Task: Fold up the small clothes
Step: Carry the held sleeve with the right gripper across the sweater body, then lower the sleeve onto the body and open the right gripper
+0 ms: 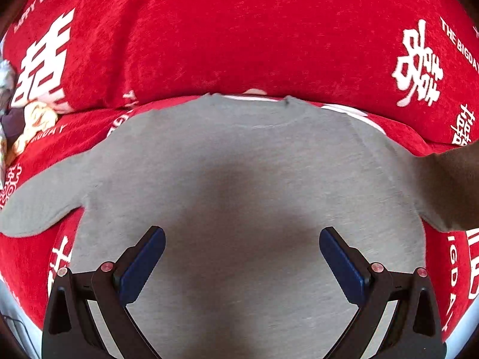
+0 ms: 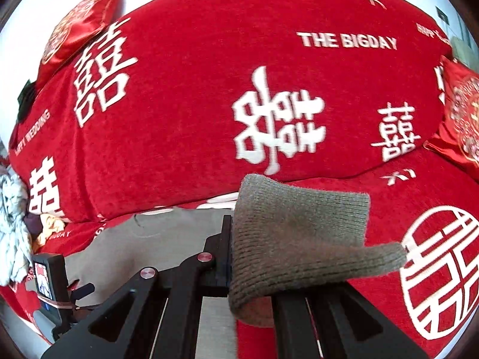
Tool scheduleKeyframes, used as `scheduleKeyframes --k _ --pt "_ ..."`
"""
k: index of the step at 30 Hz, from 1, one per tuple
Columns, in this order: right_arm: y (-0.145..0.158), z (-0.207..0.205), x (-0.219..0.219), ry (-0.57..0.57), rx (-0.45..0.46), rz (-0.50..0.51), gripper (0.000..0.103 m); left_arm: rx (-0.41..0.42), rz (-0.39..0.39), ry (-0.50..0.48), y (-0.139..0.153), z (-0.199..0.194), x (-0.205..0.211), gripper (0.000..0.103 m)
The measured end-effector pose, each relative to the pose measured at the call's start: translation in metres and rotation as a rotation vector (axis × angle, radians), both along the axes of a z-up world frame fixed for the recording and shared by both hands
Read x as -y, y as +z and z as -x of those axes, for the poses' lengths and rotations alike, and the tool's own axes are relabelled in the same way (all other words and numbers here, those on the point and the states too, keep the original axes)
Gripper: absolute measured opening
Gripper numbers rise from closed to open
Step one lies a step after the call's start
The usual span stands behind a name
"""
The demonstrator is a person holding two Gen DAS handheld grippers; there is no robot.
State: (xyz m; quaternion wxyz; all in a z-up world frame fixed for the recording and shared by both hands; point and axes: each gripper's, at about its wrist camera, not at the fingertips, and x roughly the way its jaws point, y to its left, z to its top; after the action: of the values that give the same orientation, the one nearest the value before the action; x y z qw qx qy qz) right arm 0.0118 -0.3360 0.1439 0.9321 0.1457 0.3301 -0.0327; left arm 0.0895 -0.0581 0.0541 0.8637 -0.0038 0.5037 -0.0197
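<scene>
A small grey knit sweater (image 1: 239,161) lies flat on a red sofa cover, neckline away from me, one sleeve spread to the left (image 1: 39,209). My left gripper (image 1: 242,257) hovers open over the sweater's body, blue pads wide apart and empty. My right gripper (image 2: 232,248) is shut on the sweater's right sleeve cuff (image 2: 299,239), which is lifted and drapes over the right finger. The sweater's body shows grey in the right wrist view (image 2: 167,230), below and to the left. The lifted sleeve appears dark at the right edge of the left wrist view (image 1: 455,185).
The red cover with white characters (image 1: 239,45) spans seat and backrest (image 2: 209,89). A heap of other clothes lies at the left (image 1: 27,119) (image 2: 12,224). Red embroidered cushions stand at the upper left (image 2: 80,24) and right (image 2: 464,113). The left gripper's body (image 2: 51,287) shows at lower left.
</scene>
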Motion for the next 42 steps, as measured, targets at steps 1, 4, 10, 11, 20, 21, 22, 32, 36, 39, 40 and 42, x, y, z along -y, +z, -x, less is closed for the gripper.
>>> scheduleKeyframes --k 1,4,10,11,20,21,22,32,36,39,40,42 --pt "0.001 -0.002 -0.006 0.004 0.002 0.000 0.005 -0.001 0.002 0.004 -0.001 0.001 -0.005 0.103" --pt "0.005 -0.008 -0.028 0.031 0.003 0.013 0.005 -0.009 0.007 0.017 -0.005 0.002 -0.018 0.103" --pt "0.013 -0.022 -0.079 0.083 0.008 0.031 0.005 -0.017 0.034 0.050 -0.011 0.007 -0.048 0.103" --pt "0.014 -0.024 -0.086 0.087 0.008 0.034 0.005 -0.018 0.040 0.055 -0.011 0.007 -0.053 0.103" --pt "0.007 -0.050 -0.181 0.170 0.001 0.070 0.005 -0.011 0.093 0.130 -0.010 0.021 -0.110 0.103" --pt "0.005 -0.052 -0.190 0.180 -0.004 0.077 0.005 -0.010 0.097 0.139 -0.009 0.022 -0.116 0.103" --pt "0.002 -0.054 -0.200 0.192 -0.010 0.083 0.005 -0.008 0.102 0.149 -0.009 0.024 -0.123 0.103" --pt "-0.041 -0.073 -0.275 0.280 -0.109 0.131 0.005 -0.023 0.133 0.209 -0.018 0.032 -0.163 0.103" --pt "-0.067 -0.080 -0.291 0.300 -0.168 0.158 0.005 -0.033 0.148 0.220 -0.024 0.039 -0.172 0.103" --pt "-0.086 -0.080 -0.305 0.323 -0.202 0.201 0.005 -0.040 0.169 0.239 -0.028 0.045 -0.181 0.103" --pt "-0.092 -0.079 -0.311 0.331 -0.212 0.221 0.005 -0.042 0.177 0.246 -0.029 0.047 -0.184 0.103" --pt "-0.102 -0.077 -0.320 0.341 -0.228 0.249 0.005 -0.047 0.194 0.263 -0.032 0.050 -0.191 0.103"
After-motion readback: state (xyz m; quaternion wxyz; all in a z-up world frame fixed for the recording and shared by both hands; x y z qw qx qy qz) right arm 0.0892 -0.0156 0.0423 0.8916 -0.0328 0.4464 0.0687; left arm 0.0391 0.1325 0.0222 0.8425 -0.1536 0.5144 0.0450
